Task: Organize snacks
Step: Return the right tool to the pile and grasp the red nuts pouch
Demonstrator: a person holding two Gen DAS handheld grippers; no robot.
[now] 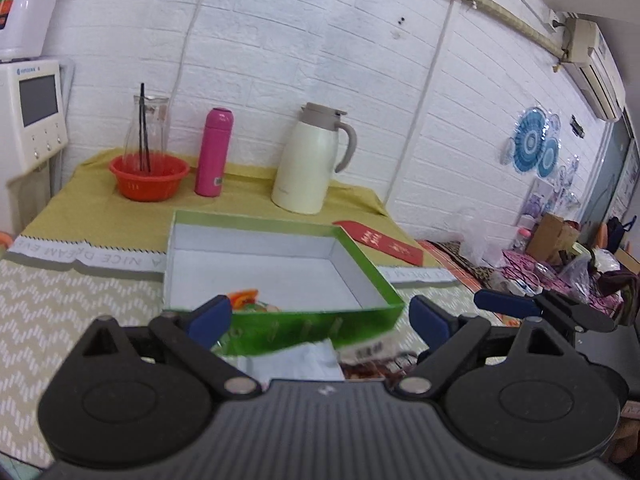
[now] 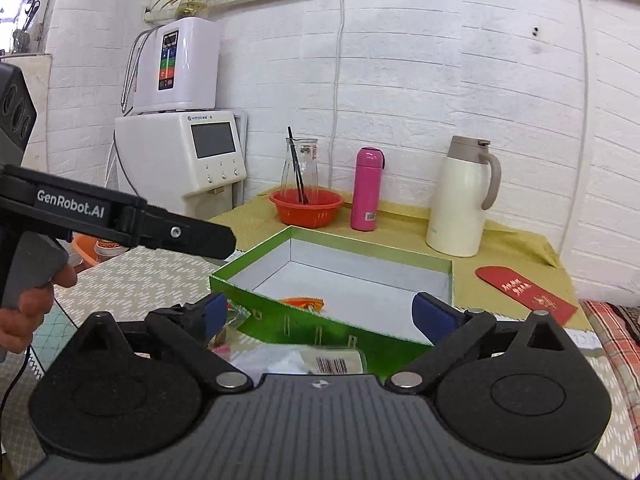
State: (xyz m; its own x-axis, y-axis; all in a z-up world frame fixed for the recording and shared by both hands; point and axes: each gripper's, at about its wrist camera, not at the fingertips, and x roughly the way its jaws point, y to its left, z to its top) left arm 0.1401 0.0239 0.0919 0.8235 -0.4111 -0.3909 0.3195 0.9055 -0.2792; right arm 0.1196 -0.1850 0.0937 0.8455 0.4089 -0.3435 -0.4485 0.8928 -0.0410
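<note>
The green box (image 1: 280, 264) sits open on the worktop (image 1: 72, 304), its white inside mostly bare. An orange snack packet (image 2: 302, 303) lies on the box floor against the near wall. Just outside that near wall, between the box and me, lie more packets: a clear one (image 2: 236, 318) by the box's left corner and a pale one with a barcode (image 2: 334, 364) right under my right hand-held gripper.

My left hand-held gripper (image 1: 320, 320) is released, its blue pads spread wide to either side of the box's near wall and pressing on nothing. My right hand-held gripper (image 2: 320, 312) is released too, jaws wide apart before the same wall, nothing between the pads. In the right wrist view the left tool reaches in from the left of the box, with my hand (image 2: 24, 300) on its grip.

Behind the box, on a yellow cloth (image 1: 248, 196), stand a cream jug (image 1: 308, 160), a pink flask (image 1: 214, 152) to its left, and a red bowl (image 1: 148, 178) with a glass carafe (image 1: 146, 128) in it, further left. A red envelope (image 1: 380, 242) lies right of the box. A white machine with a screen (image 2: 188, 156) stands beyond the box's far left corner, against the white brick wall (image 1: 320, 40)
</note>
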